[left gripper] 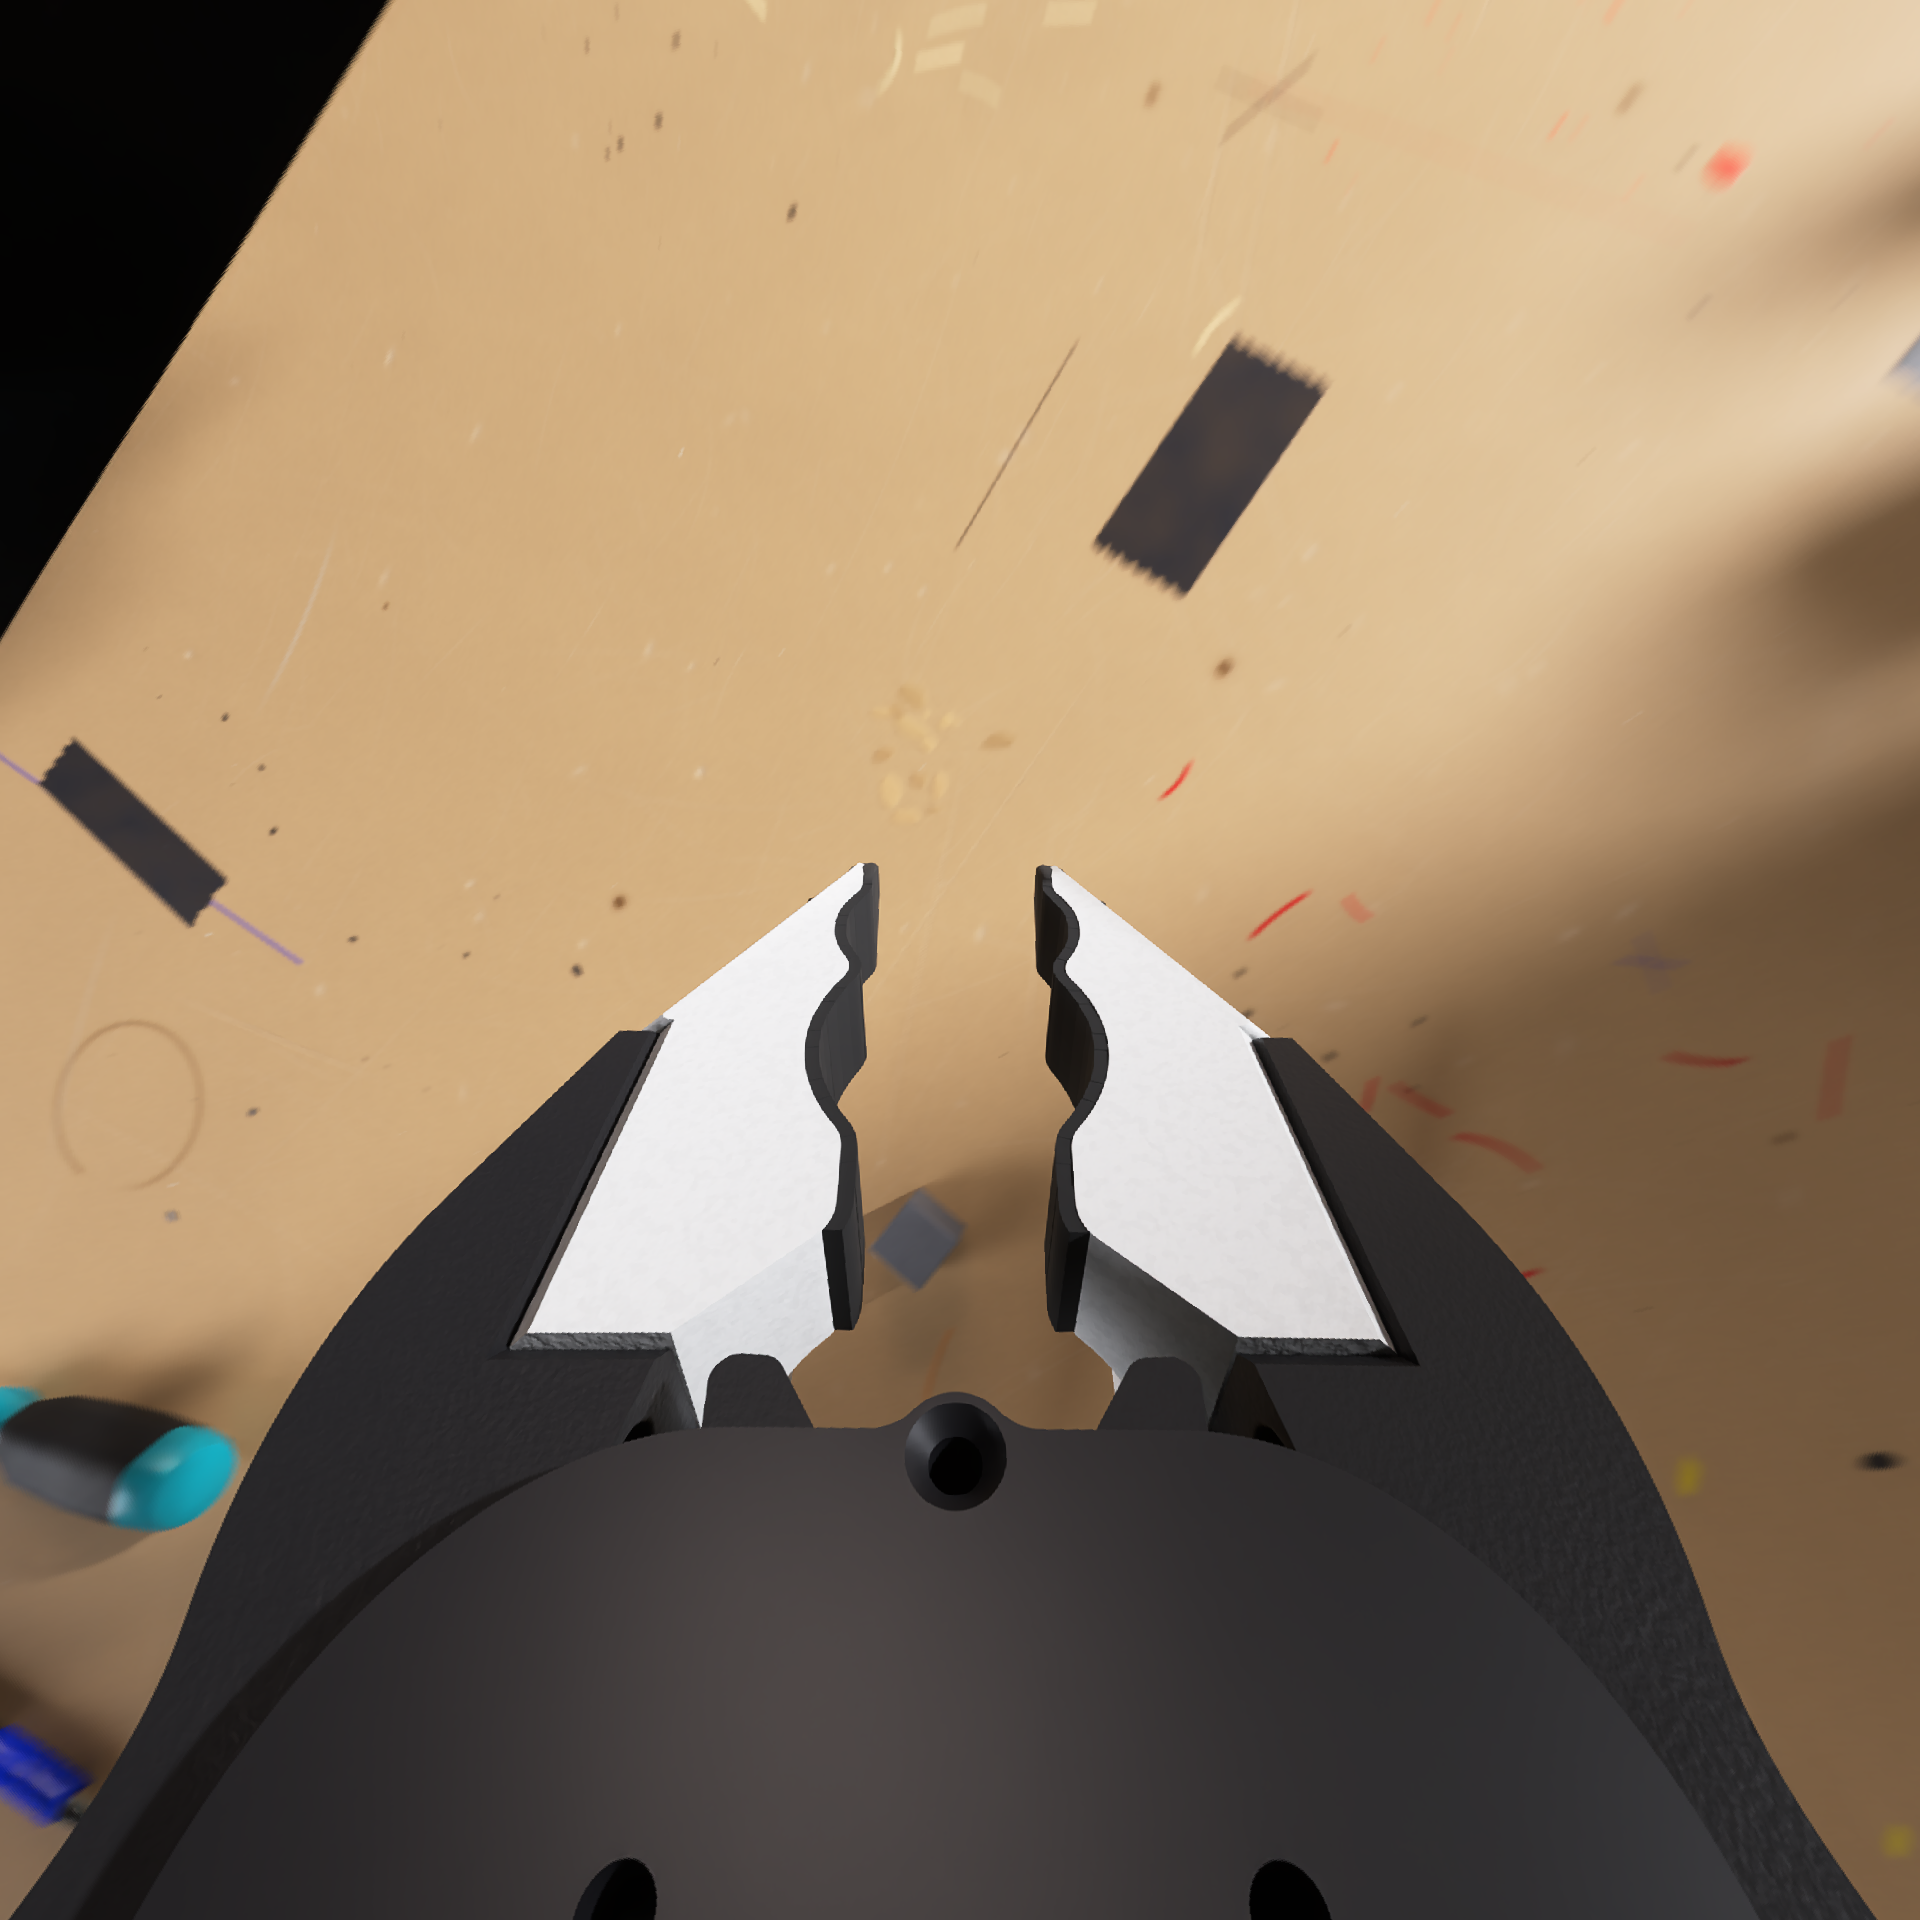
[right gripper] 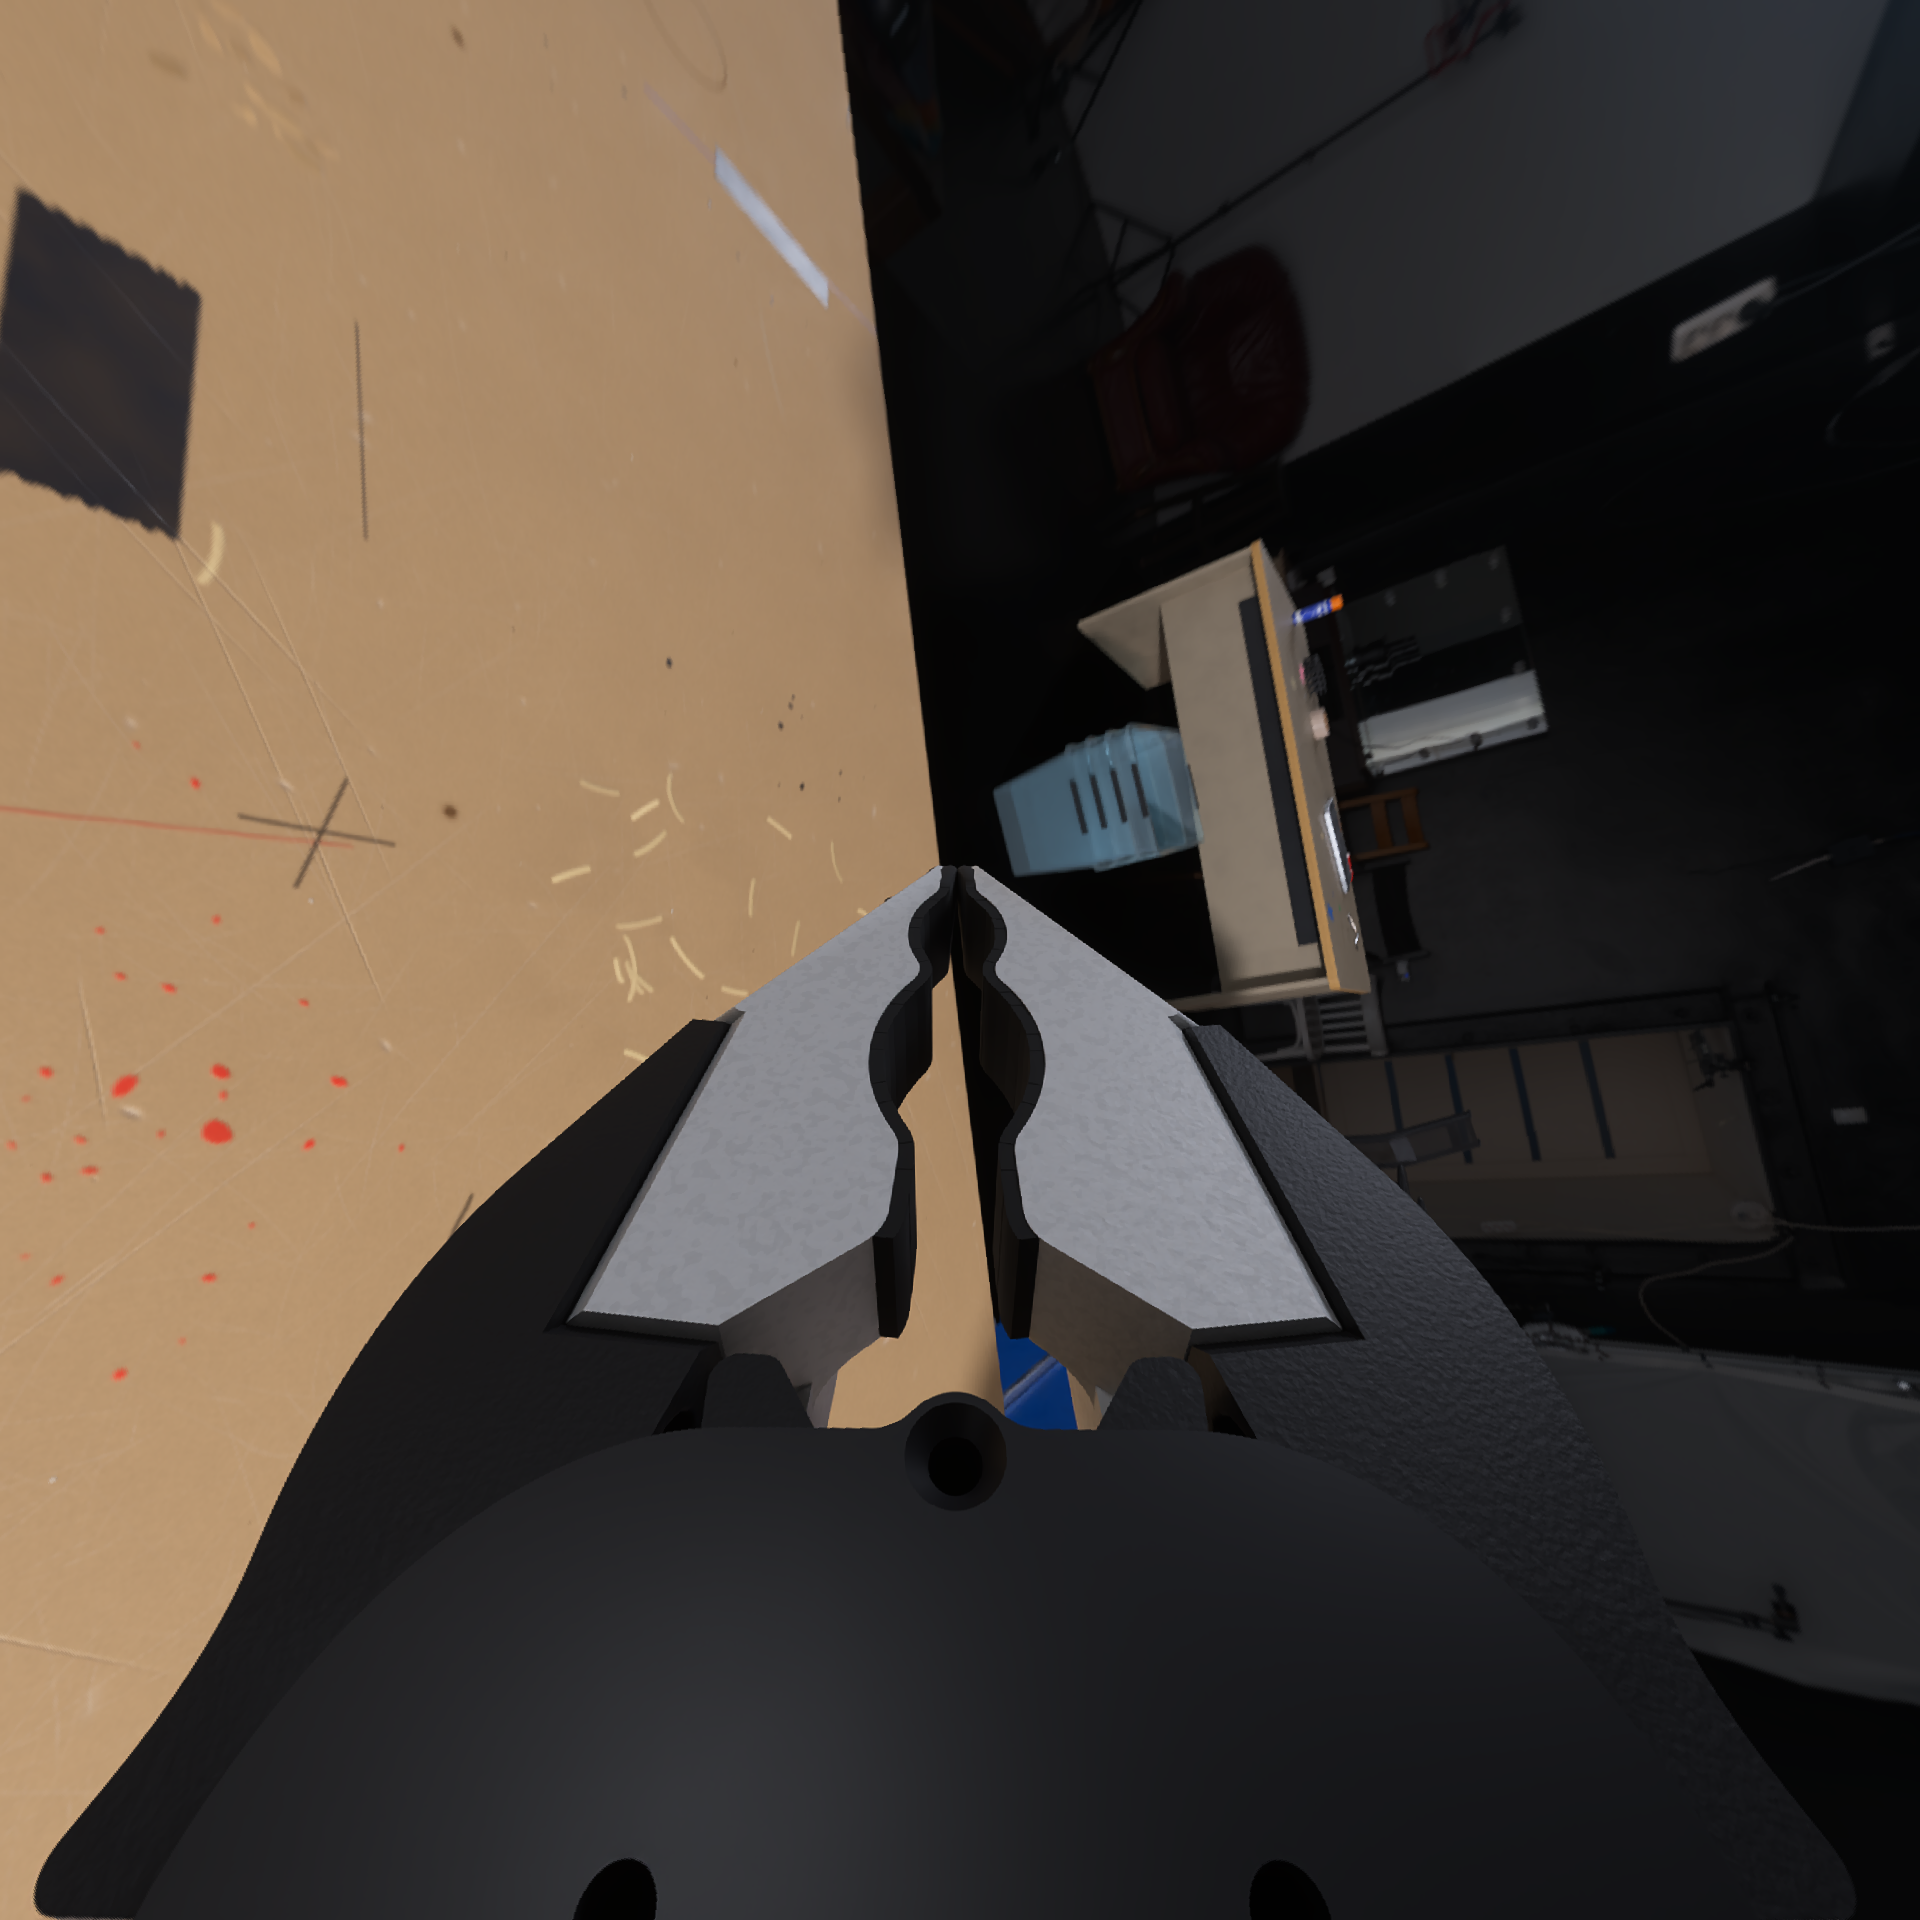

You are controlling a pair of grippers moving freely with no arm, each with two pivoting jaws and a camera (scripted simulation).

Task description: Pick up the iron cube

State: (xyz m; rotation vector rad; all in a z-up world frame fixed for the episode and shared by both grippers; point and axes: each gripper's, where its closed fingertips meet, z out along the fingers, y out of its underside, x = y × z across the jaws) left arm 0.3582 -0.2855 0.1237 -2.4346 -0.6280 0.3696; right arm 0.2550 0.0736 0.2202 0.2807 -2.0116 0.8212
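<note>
Below the left claw (left gripper: 957, 894), whose jaws stand apart on nothing, the small grey iron cube (left gripper: 916, 1238) sits on the table (left gripper: 623, 520), showing back between the finger roots, well short of the tips, while the right claw (right gripper: 956, 883), clenched empty, points off the table edge.

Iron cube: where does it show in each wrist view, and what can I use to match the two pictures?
Left wrist view: the iron cube lies on the tan table, low between the open left claw fingers, near their base, touching neither.
Right wrist view: not in it; the right claw is shut at the table edge.
Shared landmark: the scuffed tan tabletop with its dark jagged-edged patches.
</note>
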